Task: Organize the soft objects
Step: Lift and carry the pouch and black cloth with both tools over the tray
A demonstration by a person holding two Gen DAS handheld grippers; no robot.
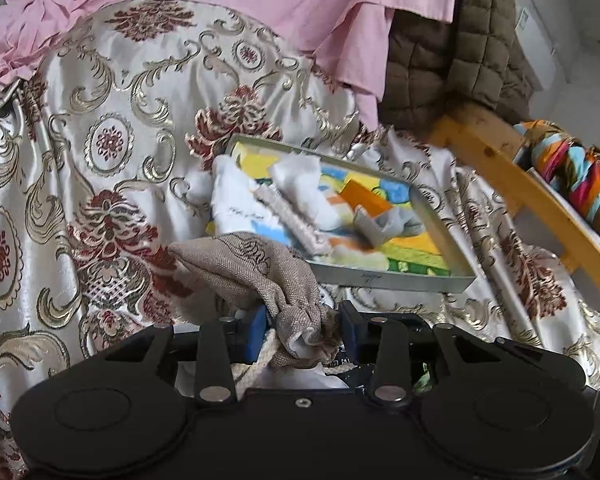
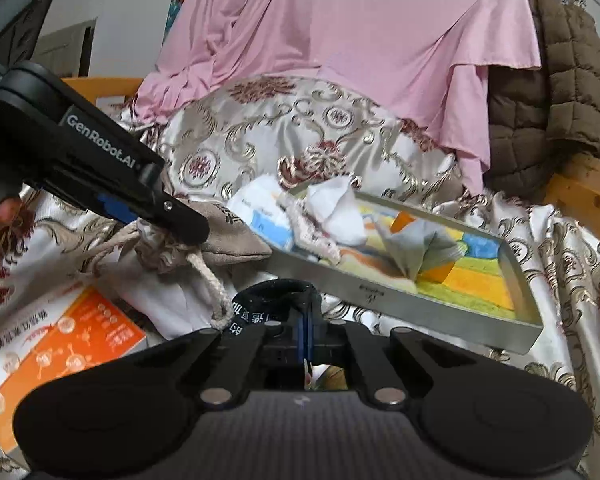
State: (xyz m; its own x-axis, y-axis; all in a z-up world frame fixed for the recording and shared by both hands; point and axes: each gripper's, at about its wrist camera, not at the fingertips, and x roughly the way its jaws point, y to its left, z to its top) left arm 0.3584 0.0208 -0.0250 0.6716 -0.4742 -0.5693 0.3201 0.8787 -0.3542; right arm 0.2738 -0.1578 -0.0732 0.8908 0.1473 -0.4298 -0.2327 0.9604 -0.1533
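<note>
Your left gripper (image 1: pixel 303 334) pinches the burlap pouch (image 1: pixel 256 272); your right gripper (image 2: pixel 306 320) is closed on a black sock (image 2: pixel 276 292); the metal tray (image 2: pixel 380 292) beyond holds white socks (image 2: pixel 340 212).

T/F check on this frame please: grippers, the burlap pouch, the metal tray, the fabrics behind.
1. The left gripper is clamped on the gathered neck of the burlap pouch. True.
2. The right gripper stands wide open over the tray. False: its jaws are shut, pinching a black fabric piece in front of the metal tray.
3. The metal tray holds crumpled white cloth on a colourful lining. True.
4. The pouch lies inside the tray. False: it is outside, by the tray's near left corner.
5. A pink cloth drapes over the floral satin fabric. True.
</note>
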